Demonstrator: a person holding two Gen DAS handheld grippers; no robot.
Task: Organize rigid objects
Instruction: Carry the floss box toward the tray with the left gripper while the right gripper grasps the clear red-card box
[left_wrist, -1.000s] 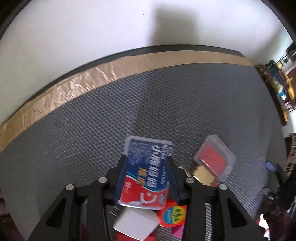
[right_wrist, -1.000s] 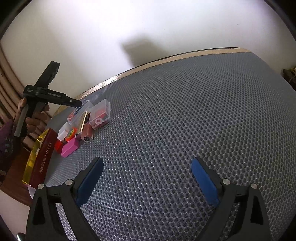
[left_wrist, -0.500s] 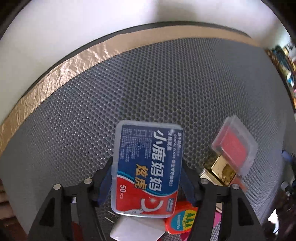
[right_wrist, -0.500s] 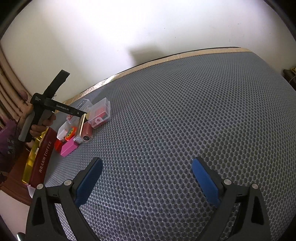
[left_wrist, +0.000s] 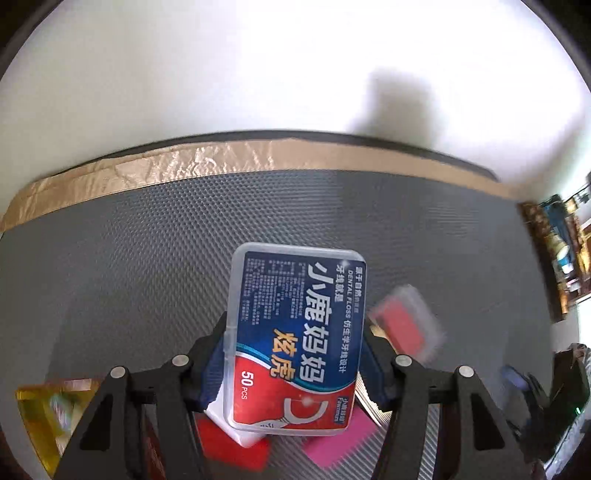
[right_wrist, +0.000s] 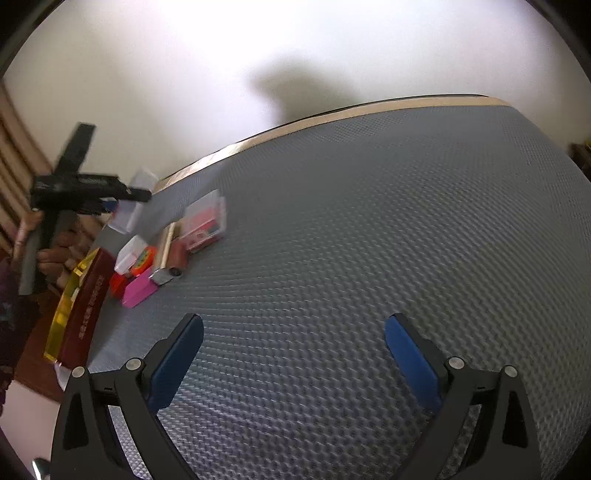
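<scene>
Dental floss box (left_wrist: 295, 343) pinched flat-side-up between the left gripper (left_wrist: 293, 363) pads, long axis running straight out along the fingers, lifted just above the pink block (left_wrist: 332, 439) pile; right gripper (right_wrist: 293, 354) wide open, empty, well apart from that pile.

White wall (right_wrist: 295, 55), grey mat (right_wrist: 369, 221), tan tape (left_wrist: 184, 162)

We seem to be in a home: a plain white wall (right_wrist: 184, 74), a mesh-covered surface (right_wrist: 369, 221) edged with tape, cluttered shelves (left_wrist: 557, 251) beyond.
</scene>
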